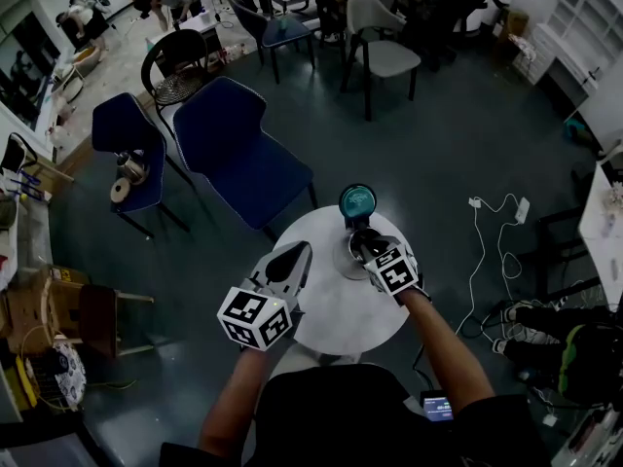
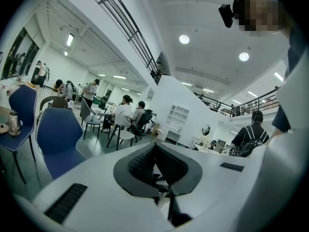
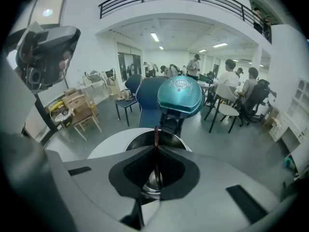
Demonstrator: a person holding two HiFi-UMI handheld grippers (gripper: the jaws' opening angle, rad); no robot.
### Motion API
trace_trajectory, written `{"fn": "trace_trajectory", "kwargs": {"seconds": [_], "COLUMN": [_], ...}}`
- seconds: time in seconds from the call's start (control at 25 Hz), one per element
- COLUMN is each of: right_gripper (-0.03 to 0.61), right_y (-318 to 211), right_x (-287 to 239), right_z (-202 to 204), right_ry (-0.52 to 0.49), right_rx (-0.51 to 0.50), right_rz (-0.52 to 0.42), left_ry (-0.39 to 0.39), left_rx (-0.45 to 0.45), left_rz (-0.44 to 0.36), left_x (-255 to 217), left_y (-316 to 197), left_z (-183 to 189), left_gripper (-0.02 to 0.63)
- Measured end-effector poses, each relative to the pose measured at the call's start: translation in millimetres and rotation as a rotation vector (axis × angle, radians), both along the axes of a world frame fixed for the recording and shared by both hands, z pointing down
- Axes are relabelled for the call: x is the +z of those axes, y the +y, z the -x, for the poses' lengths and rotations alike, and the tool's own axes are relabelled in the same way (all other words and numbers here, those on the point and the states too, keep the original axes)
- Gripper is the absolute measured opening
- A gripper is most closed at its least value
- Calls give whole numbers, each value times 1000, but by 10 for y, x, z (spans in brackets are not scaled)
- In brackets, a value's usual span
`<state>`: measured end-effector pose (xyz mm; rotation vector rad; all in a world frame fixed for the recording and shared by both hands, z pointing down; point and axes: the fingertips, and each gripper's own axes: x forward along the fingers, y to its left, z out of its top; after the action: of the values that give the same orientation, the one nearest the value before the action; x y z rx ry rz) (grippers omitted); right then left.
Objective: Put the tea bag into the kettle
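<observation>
The steel kettle (image 1: 350,259) stands on the far side of the round white table (image 1: 326,314), its teal lid (image 1: 357,202) tipped open. My right gripper (image 1: 366,248) hovers right over the kettle's mouth (image 3: 141,142). It is shut on the tea bag (image 3: 156,138), a thin dark reddish strip seen edge-on that sticks up past the fingertips. The teal lid (image 3: 180,96) rises just beyond the mouth. My left gripper (image 1: 290,261) is over the table's left part, clear of the kettle, and it is shut with nothing between its fingers (image 2: 140,164). It points up into the room.
A large blue chair (image 1: 238,149) stands just beyond the table and a smaller blue one (image 1: 131,144) holds a cup further left. White cables (image 1: 496,232) lie on the floor at the right. People sit at tables (image 2: 123,115) far across the room.
</observation>
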<state>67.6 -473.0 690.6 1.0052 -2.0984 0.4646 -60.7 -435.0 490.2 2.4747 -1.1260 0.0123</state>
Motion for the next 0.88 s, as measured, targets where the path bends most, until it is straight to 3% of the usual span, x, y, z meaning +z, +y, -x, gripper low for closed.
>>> {"fn": "trace_trajectory", "kwargs": {"seconds": [0.36, 0.56, 0.88], "right_gripper": [34, 107, 102], "right_y": [-41, -12, -33], "right_x": [-51, -53, -137], "right_z": [69, 80, 81], "right_ry": [-70, -79, -98], "right_rx": [10, -5, -5], "right_rz": [9, 19, 0], "left_ry": [5, 8, 7], "left_rx": [12, 15, 14], "left_rz": [4, 4, 9], "left_x": [4, -7, 6], "left_y": [-51, -40, -40], "left_z": [-28, -92, -92], "left_gripper": [15, 15, 15]}}
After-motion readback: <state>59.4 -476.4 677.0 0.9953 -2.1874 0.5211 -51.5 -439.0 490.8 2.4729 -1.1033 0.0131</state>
